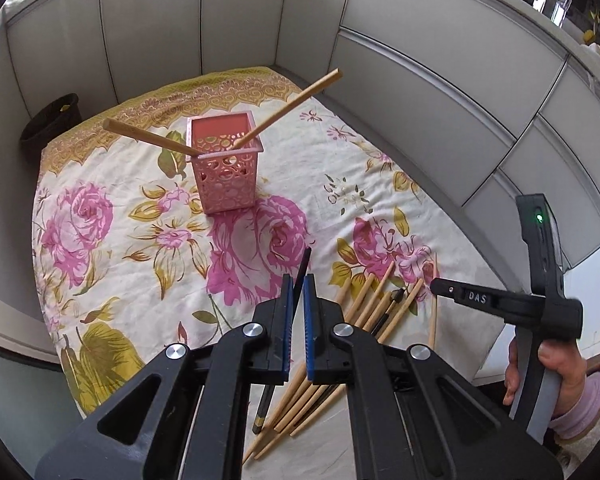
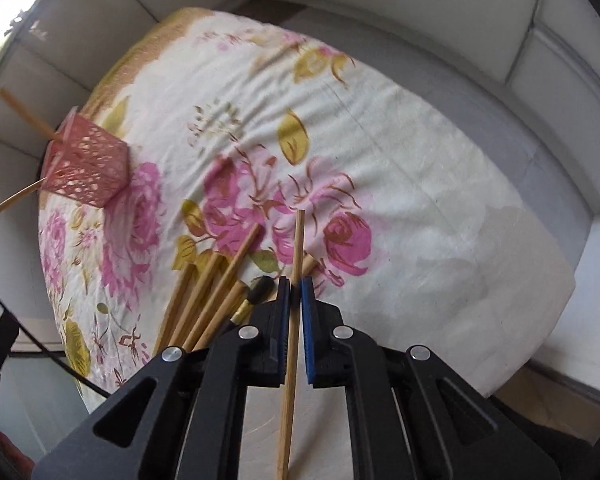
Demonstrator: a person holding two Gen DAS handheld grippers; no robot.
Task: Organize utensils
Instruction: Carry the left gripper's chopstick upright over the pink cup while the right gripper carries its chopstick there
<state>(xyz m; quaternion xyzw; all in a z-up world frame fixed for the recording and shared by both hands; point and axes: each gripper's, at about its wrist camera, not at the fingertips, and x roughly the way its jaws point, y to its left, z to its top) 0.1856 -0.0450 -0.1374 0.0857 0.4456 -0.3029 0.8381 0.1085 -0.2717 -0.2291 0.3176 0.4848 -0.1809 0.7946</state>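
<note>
Chopsticks are clamped in both tongs: left tongs (image 1: 298, 286) pinch a dark chopstick (image 1: 302, 270), right tongs (image 2: 295, 288) a pale wooden chopstick (image 2: 297, 264). A loose pile (image 1: 374, 302) lies near the worktop (image 1: 112, 184) edge; open cloth reaches the pink perforated holder (image 1: 226, 174), two sticks leaning inside.

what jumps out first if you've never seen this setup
A pink cutout holder stands on the flowered cloth with two wooden chopsticks sticking out. Nearer, loose chopsticks lie heaped; the left gripper pinches a black one, the right gripper a wooden one.
</note>
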